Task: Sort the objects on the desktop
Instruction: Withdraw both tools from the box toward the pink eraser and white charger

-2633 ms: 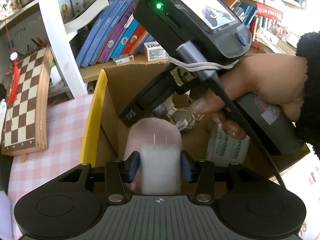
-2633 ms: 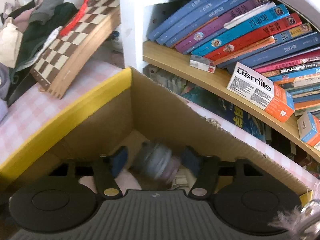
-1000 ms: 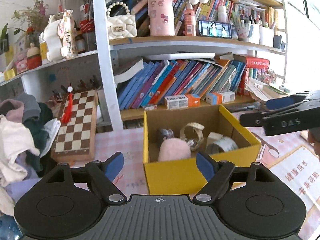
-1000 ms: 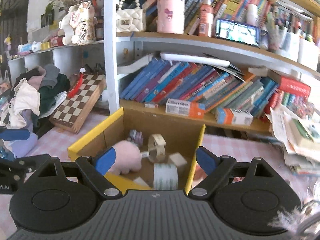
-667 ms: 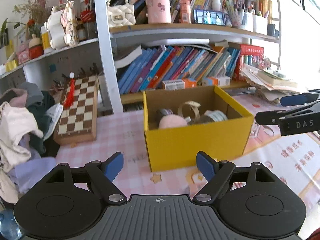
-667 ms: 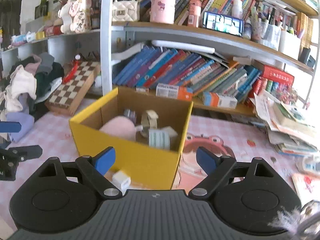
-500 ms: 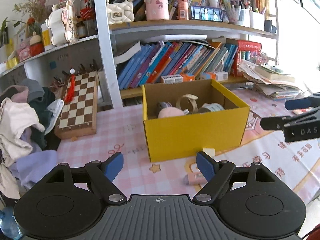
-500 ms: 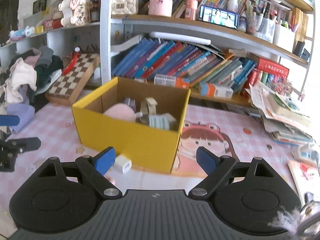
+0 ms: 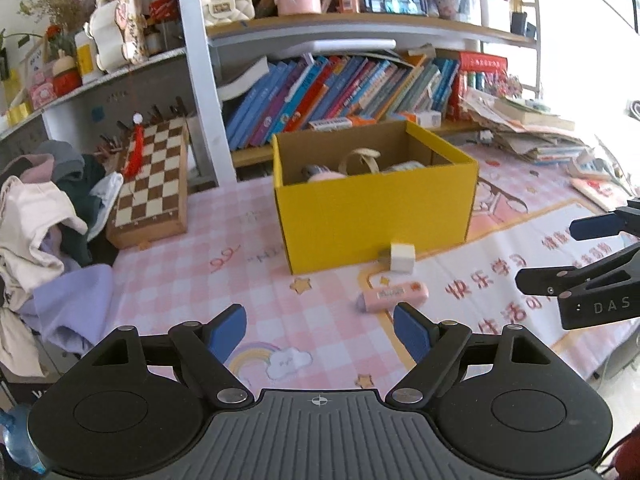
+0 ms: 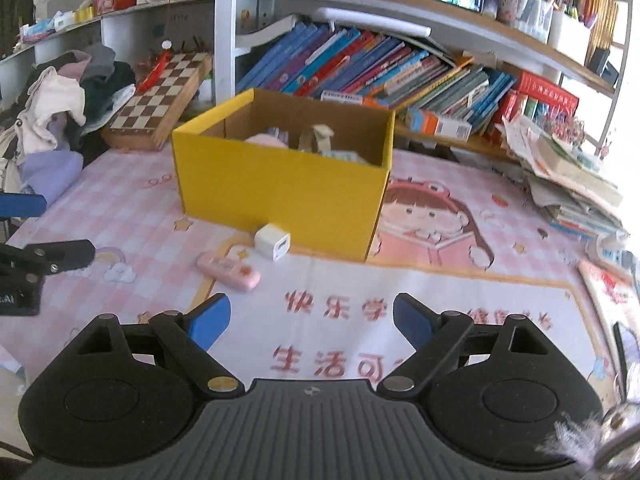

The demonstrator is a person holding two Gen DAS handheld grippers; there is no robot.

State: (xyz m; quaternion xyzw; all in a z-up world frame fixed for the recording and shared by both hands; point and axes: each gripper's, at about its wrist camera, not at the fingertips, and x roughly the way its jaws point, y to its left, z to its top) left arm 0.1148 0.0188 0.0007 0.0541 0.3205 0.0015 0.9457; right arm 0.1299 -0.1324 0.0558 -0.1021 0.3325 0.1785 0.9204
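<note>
1. Left gripper (image 9: pixel 320 330) and right gripper (image 10: pixel 311 322): fingers apart, holding nothing.
2. The white cube (image 10: pixel 272 243) touches the yellow box (image 10: pixel 280 188) at frame centre; a finger could jam against the wall.
3. The pink case (image 10: pixel 229 270), lower left of it, lies flat and may skid.

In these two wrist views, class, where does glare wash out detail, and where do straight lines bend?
Left wrist view: daylight blows out the right edge beyond the paper stack; the shelf post bows. Right wrist view: glare whitens the right edge; the shelf boards curve; the yellow box stays readable.
</note>
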